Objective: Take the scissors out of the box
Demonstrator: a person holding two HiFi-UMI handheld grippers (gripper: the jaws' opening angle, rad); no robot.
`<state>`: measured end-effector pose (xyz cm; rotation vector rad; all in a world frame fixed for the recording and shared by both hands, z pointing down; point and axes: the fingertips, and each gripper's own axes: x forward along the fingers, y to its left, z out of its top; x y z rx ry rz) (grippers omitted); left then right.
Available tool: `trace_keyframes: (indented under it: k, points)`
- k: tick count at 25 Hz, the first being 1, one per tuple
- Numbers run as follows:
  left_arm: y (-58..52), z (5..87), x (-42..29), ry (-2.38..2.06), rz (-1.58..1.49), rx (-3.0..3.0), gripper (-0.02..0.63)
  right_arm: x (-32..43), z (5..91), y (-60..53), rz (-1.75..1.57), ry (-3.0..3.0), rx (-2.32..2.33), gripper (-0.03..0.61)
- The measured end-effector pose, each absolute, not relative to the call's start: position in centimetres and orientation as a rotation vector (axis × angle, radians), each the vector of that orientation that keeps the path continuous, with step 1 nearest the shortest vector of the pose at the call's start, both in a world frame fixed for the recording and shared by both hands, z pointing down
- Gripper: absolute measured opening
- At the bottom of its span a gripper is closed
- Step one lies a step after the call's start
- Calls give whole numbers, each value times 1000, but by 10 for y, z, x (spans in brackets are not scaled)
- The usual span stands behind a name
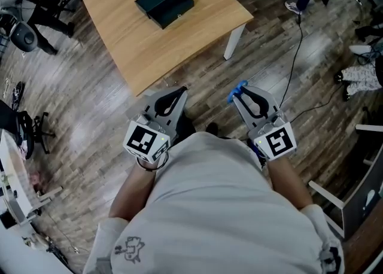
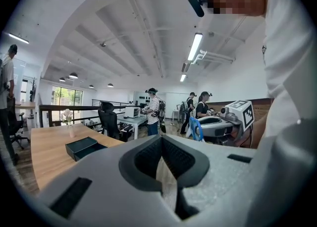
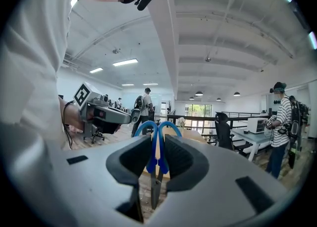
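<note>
Office floor of grey-brown wooden planks [image 1: 90,117] lies under both grippers. The blue-handled metal scissors [image 3: 157,144] are out of the box, clamped in the right gripper [image 1: 247,89]. Its ribbed dark pads press on the two blue handles from either side. The handle loops stick out past the jaw tips, and the blades run back between the jaws toward the camera and hang slightly downward. From the head view I see the blue loops at the gripper's nose, over the floor and short of the table. The left gripper [image 1: 178,92] sits beside it, level with it and apart from it. Its jaw tips meet, nothing is between the pads, and floor shows through the gap behind them. Both grippers are close in front of my light grey shirt [image 1: 215,207]. Ahead stands the light wooden square table with white legs [image 1: 179,45], its near corner just beyond the left gripper. The dark green rectangular box [image 1: 164,3] rests toward the table's far side, well apart from the scissors. It reads as two dark halves side by side, and the left gripper view shows one as an open tray. A thin black cable [image 1: 293,57] trails across the floor to the right of the table. Further back I see a person in a striped shirt [image 2: 153,112] standing among white desks, under long ceiling lights.
</note>
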<state>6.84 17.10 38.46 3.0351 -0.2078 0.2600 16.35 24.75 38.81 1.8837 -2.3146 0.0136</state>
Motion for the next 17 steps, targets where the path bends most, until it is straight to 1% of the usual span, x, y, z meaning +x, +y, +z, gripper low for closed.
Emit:
trace_keyframes:
  k: [17]
  points:
    - [167, 384, 85, -160, 268, 3048, 5, 175, 384, 240, -2, -2313, 1911, 92]
